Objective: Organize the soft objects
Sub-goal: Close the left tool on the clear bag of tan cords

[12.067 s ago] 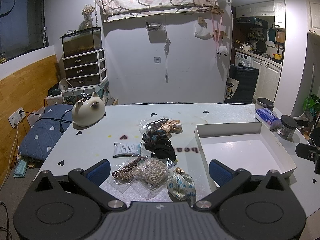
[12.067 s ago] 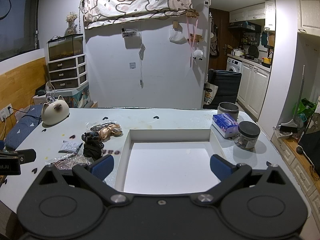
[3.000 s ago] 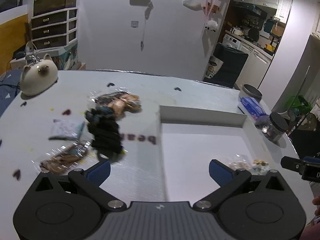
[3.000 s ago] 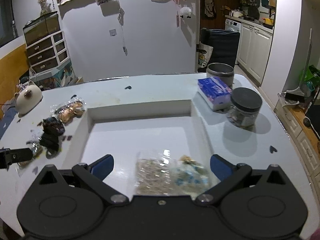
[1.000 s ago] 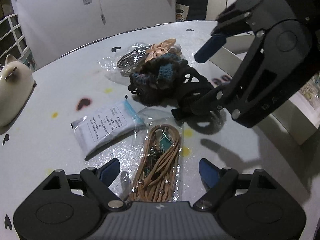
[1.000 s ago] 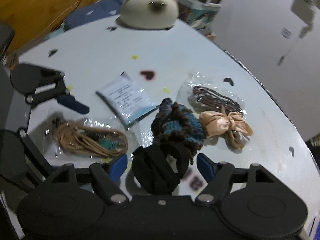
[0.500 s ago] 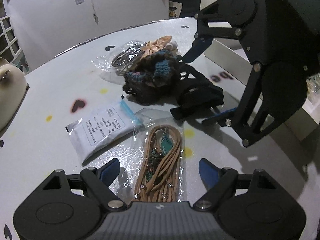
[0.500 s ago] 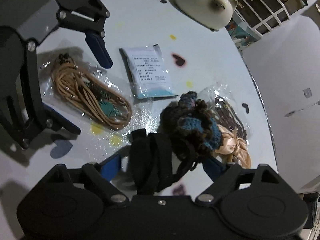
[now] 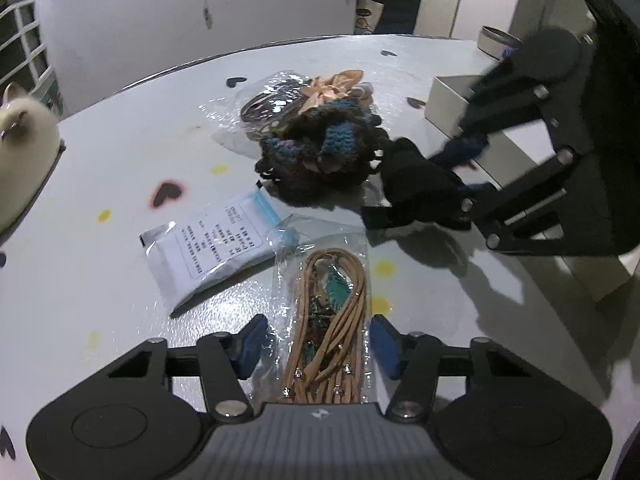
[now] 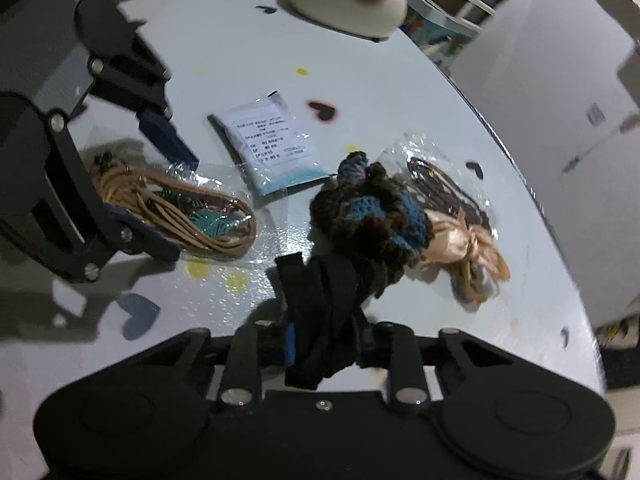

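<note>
Both grippers (image 9: 316,346) (image 10: 325,346) newly closed on items.

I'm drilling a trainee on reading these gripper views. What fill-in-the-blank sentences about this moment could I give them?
1. The right gripper is shut on the ____ cloth.
2. The bag of tan cords lies between the fingers of the ____ gripper.
3. The white packet has a ____ strip along one end.
4. The crocheted piece lies partly on a peach ____.

Missing words: black; left; blue; bow
</note>
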A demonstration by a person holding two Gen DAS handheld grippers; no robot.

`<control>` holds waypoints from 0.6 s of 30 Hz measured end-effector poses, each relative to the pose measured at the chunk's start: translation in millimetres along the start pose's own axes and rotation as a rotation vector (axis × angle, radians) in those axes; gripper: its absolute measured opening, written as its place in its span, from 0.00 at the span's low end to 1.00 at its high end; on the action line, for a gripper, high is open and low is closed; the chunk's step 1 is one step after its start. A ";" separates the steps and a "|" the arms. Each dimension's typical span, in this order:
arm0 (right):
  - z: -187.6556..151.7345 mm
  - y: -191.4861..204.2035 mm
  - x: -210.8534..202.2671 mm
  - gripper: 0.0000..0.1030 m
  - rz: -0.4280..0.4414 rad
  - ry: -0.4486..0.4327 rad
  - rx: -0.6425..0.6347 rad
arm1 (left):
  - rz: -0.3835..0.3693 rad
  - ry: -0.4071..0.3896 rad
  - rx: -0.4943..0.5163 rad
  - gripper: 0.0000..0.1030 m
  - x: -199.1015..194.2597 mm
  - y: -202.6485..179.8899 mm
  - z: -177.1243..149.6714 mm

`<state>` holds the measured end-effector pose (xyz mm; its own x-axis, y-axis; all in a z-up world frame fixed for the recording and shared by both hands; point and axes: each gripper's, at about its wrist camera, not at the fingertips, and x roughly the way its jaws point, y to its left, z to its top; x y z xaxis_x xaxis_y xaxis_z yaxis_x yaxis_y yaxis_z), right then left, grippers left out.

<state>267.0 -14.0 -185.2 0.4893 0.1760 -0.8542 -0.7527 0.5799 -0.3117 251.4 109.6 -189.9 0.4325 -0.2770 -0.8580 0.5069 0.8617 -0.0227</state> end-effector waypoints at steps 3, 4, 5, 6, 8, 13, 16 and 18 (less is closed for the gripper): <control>-4.4 -0.8 -3.8 0.24 0.024 -0.002 0.088 | -0.007 -0.001 -0.055 0.47 -3.0 2.4 -2.0; -6.5 -0.3 -5.0 0.24 0.028 -0.002 0.115 | -0.010 0.001 -0.076 0.46 -4.3 3.0 -2.7; -8.5 0.5 -6.3 0.24 0.031 -0.001 0.136 | -0.015 0.002 -0.091 0.44 -5.5 3.5 -3.5; -11.0 1.2 -8.0 0.24 0.038 0.000 0.163 | -0.021 0.005 -0.105 0.42 -6.7 3.8 -4.4; -15.1 2.3 -11.5 0.23 0.046 0.001 0.210 | -0.029 0.005 -0.134 0.38 -9.6 3.9 -6.6; -21.8 0.5 -29.6 0.21 0.001 -0.022 0.311 | -0.016 -0.018 -0.202 0.35 -26.0 4.3 -8.2; -23.7 -6.4 -49.4 0.21 -0.022 -0.066 0.385 | -0.003 -0.051 -0.245 0.35 -42.0 5.2 -5.7; -24.9 -11.1 -62.6 0.21 -0.036 -0.094 0.437 | 0.006 -0.082 -0.281 0.35 -54.7 4.9 -2.7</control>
<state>233.8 -51.1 -138.7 0.5651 0.2091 -0.7981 -0.4873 0.8652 -0.1184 228.2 130.1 -144.4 0.4994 -0.2949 -0.8146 0.2824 0.9444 -0.1687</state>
